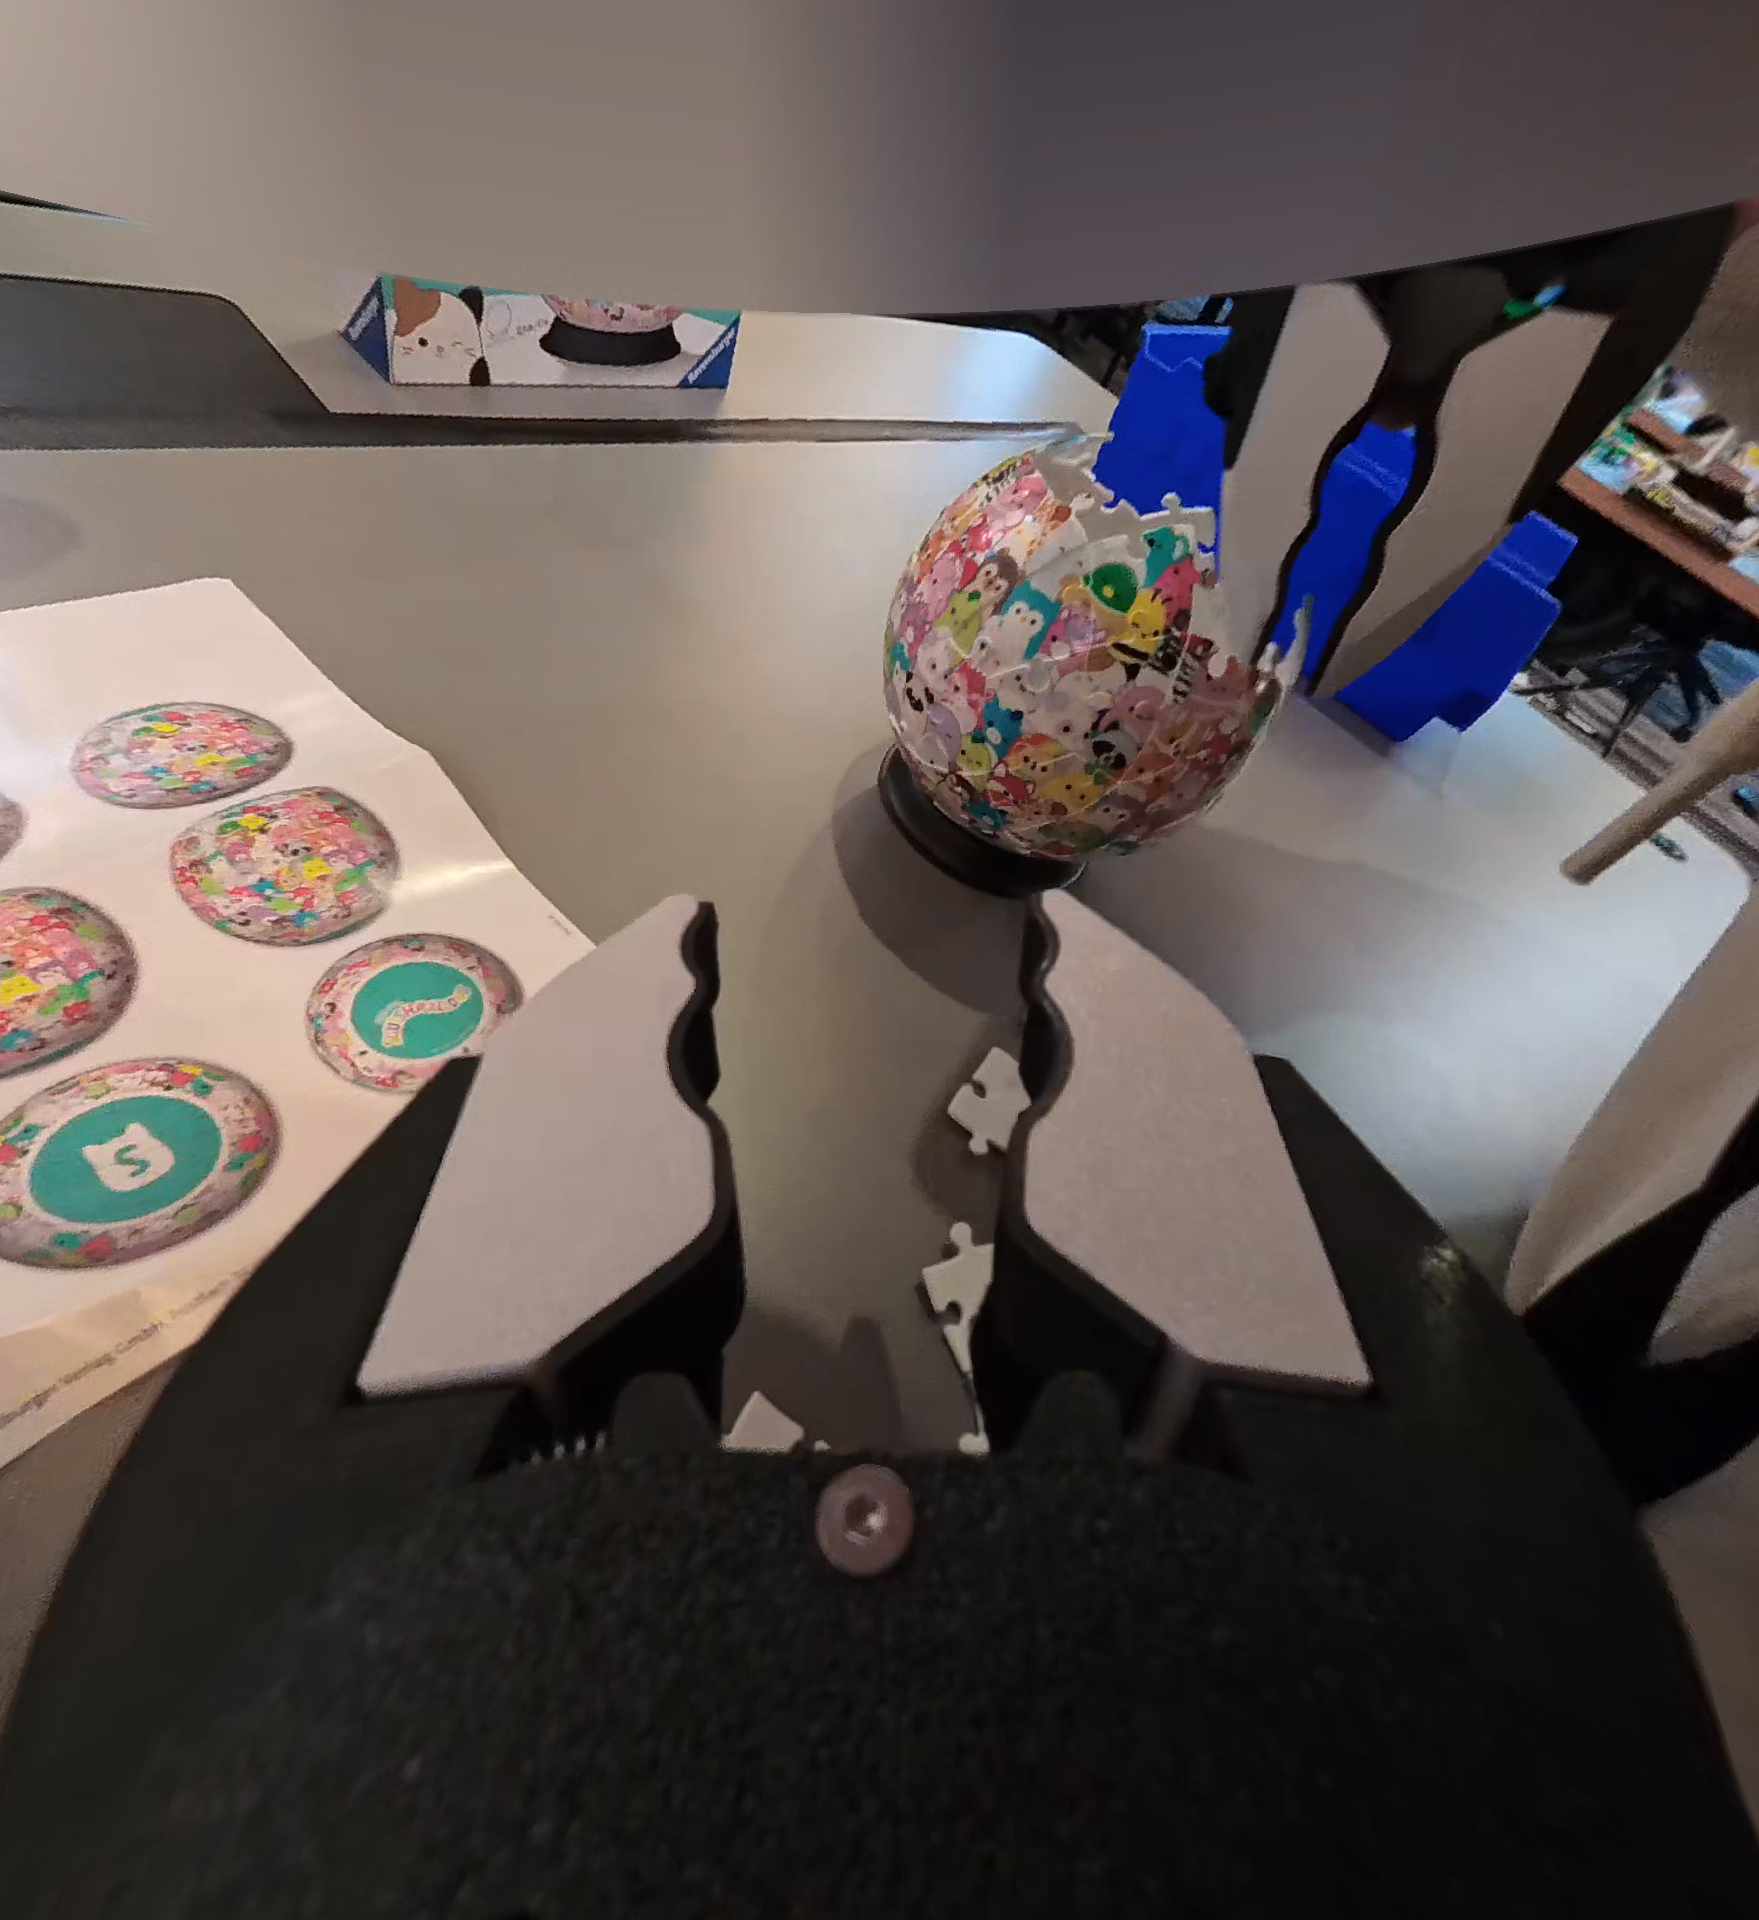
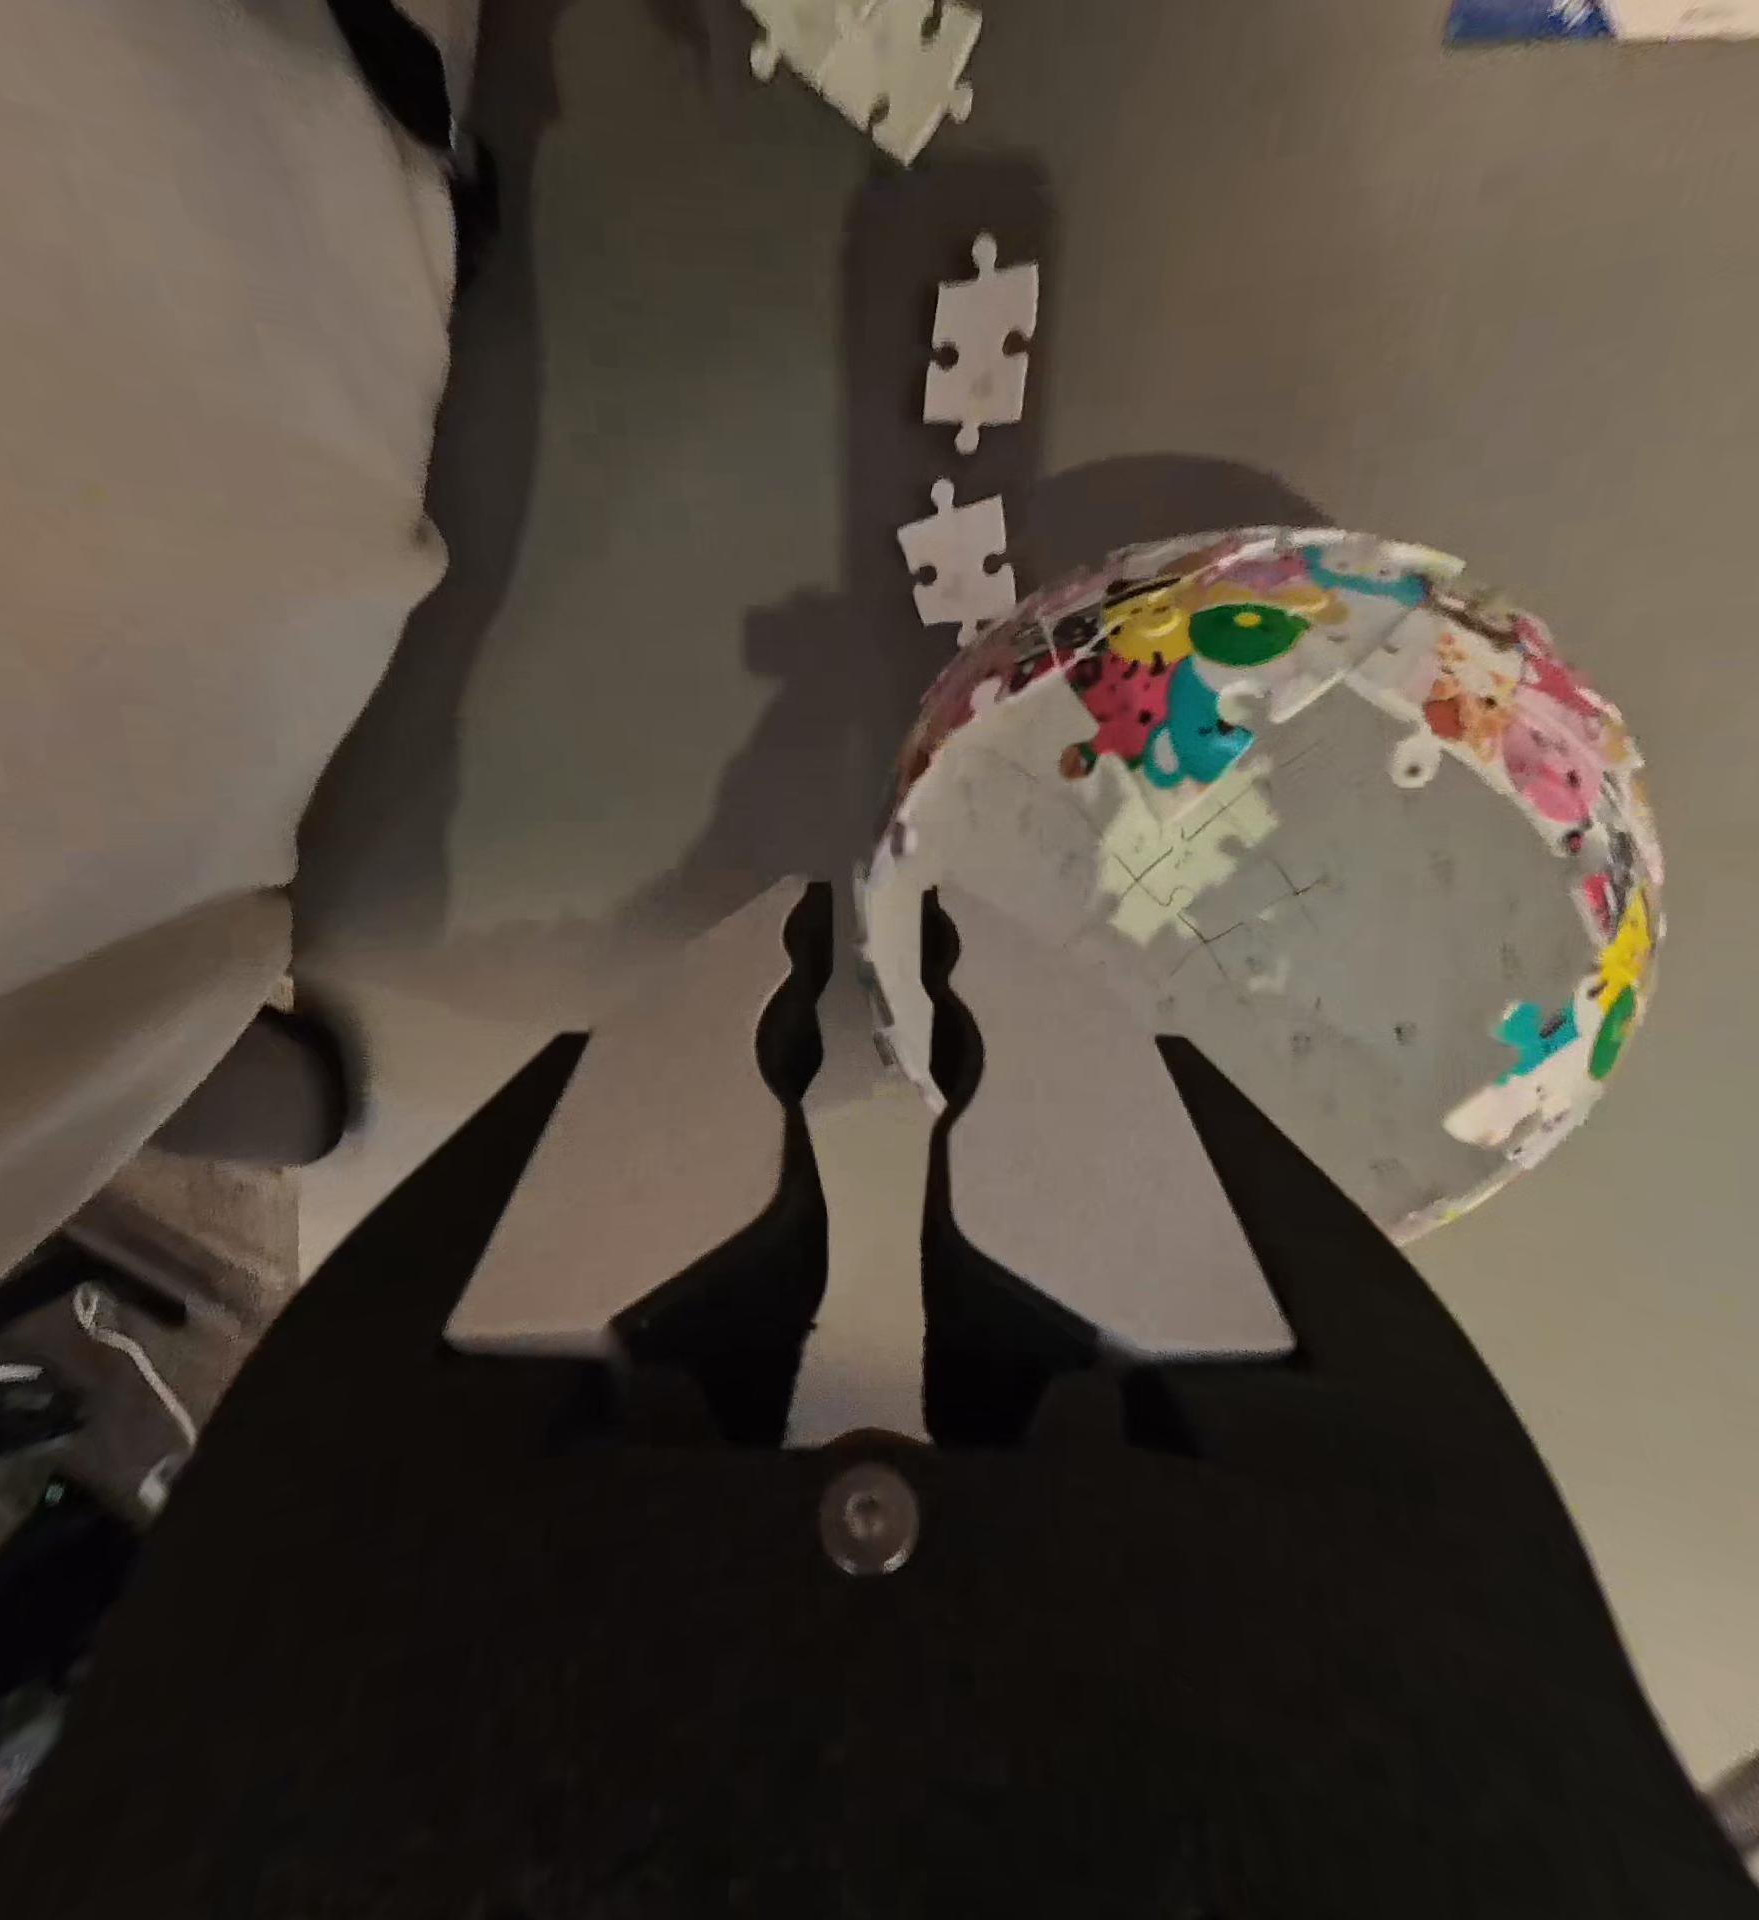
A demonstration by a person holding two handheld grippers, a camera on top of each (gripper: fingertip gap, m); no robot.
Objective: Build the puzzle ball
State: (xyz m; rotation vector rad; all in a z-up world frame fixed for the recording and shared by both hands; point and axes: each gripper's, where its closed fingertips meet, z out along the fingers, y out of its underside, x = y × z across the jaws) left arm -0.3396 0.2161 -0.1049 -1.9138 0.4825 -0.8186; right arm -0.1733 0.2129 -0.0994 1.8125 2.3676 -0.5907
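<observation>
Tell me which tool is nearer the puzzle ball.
Right. The right tool is at the puzzle ball, its fingers astride the open rim. The left tool hangs open short of the stand, above loose pieces.

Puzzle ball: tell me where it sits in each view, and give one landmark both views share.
Left wrist view: the puzzle ball is right of centre, on a black stand, with the right tongs at its open rim.
Right wrist view: the ball fills the right middle, seen from above into its white, hollow inside, just beyond the right tongs' tips.
Shared landmark: the loose white puzzle pieces lying on the grey table beside the ball.
</observation>
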